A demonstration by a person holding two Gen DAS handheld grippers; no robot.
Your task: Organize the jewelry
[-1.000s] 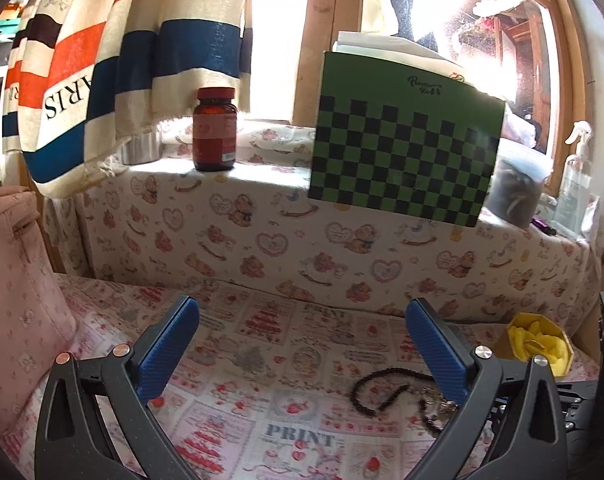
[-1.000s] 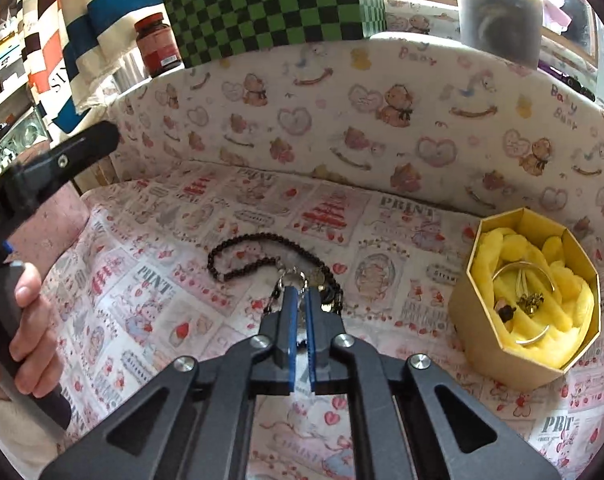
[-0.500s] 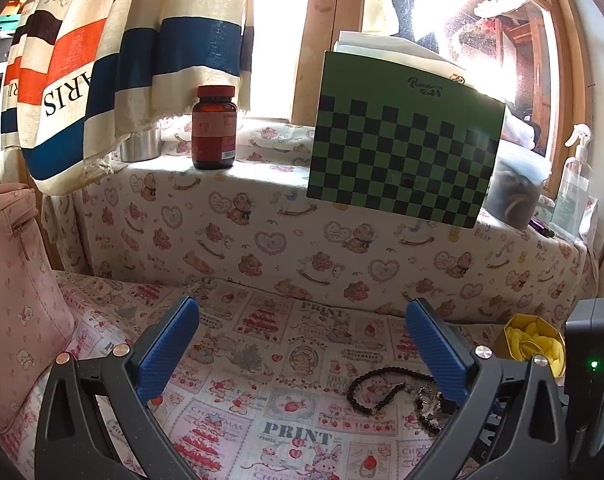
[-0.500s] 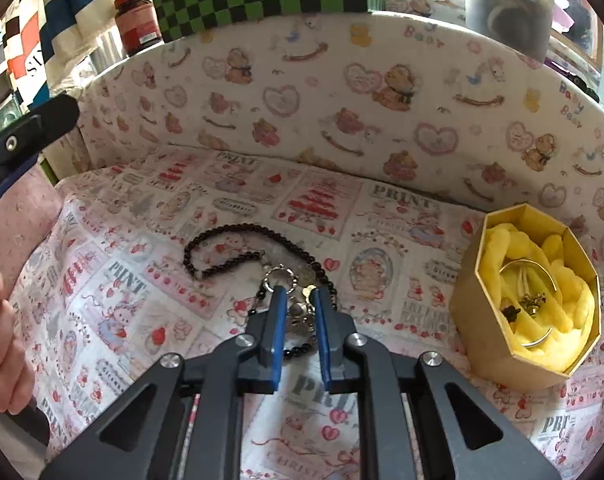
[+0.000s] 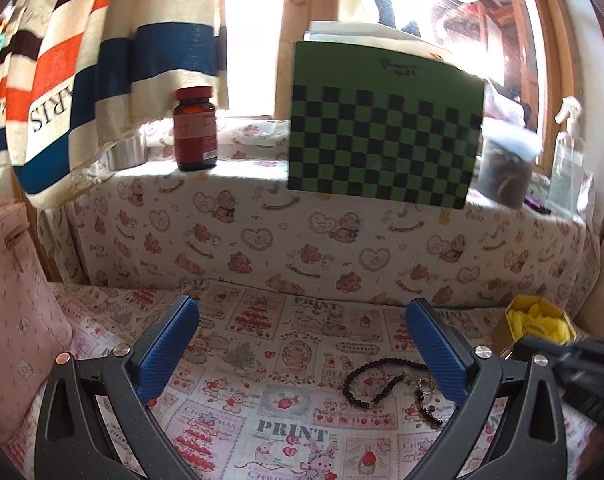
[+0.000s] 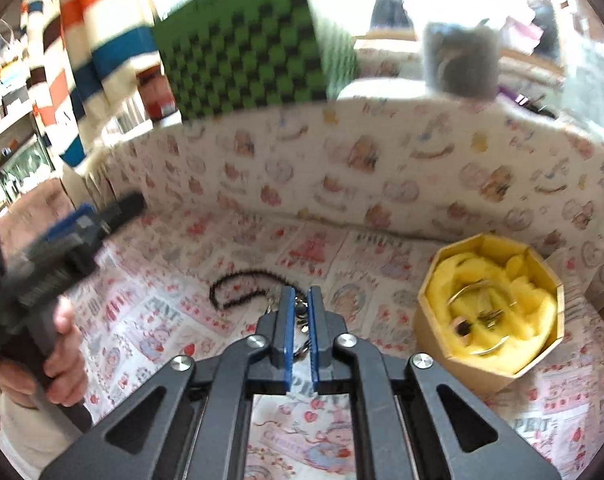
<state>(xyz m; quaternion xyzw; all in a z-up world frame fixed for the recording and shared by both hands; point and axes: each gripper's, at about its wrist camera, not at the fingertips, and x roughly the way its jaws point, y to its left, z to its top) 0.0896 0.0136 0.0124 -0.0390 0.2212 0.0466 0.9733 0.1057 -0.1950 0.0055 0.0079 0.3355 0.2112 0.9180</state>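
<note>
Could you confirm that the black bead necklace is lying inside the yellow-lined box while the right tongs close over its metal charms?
Not quite: the black bead necklace lies on the printed cloth, left of the yellow-lined box, not inside it. The right wrist view shows this. The right tongs do sit narrowly around its metal charms, though whether they grip them is unclear.

Left wrist view: low over the printed cloth [image 5: 286, 432], facing the window ledge, level. Right wrist view: higher and tilted down, close above the bead necklace [image 6: 238, 292] — blurred. Shared by both — necklace, yellow-lined box [image 6: 489, 304], green checkered board [image 5: 385, 136].
</note>
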